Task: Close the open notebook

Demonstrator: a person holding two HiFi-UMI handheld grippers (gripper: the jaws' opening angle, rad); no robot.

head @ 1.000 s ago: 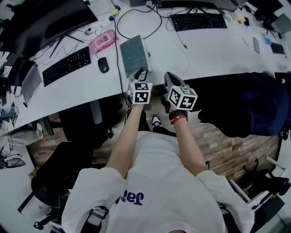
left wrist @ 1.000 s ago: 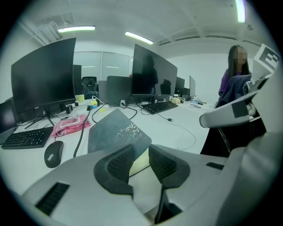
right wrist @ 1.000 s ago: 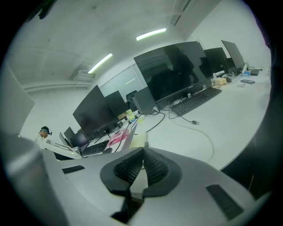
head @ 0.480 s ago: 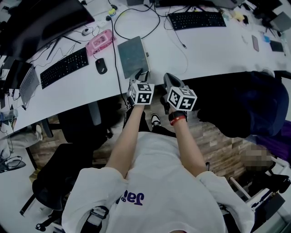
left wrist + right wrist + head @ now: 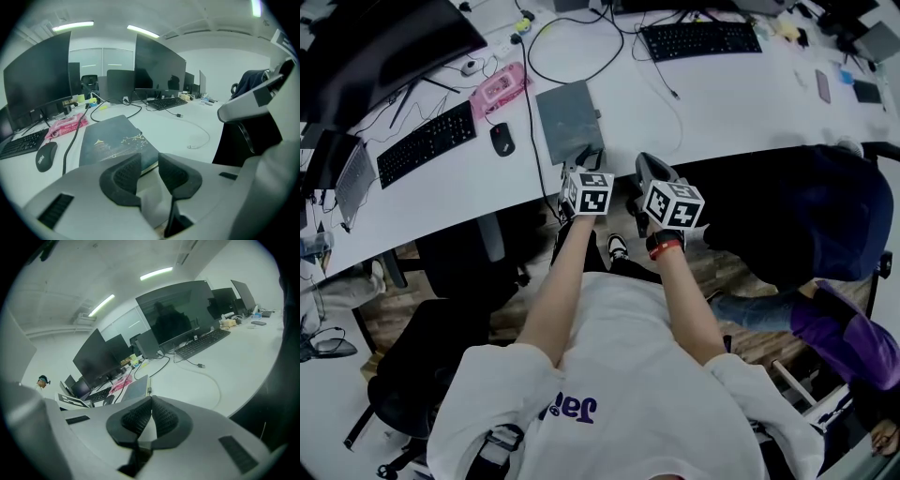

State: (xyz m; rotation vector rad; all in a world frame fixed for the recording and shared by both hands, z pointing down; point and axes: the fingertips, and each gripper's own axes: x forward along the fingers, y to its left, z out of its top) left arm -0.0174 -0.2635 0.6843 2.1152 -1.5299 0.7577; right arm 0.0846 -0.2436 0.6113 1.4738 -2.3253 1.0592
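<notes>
Head view, starting at the left: a black keyboard [image 5: 427, 143] and a mouse [image 5: 502, 139] sit on the white desk [image 5: 741, 103]. Next comes the notebook [image 5: 570, 122], shut, dark cover up, lying flat near the desk's front edge beside a black cable [image 5: 532, 122]. At its near end hovers the left gripper [image 5: 589, 156]. Its jaws have just been opening and stand apart with nothing between the pads, the notebook's corner showing past them. Further right, the right gripper [image 5: 650, 164] is clenched, pads together on nothing, at the desk's edge.
</notes>
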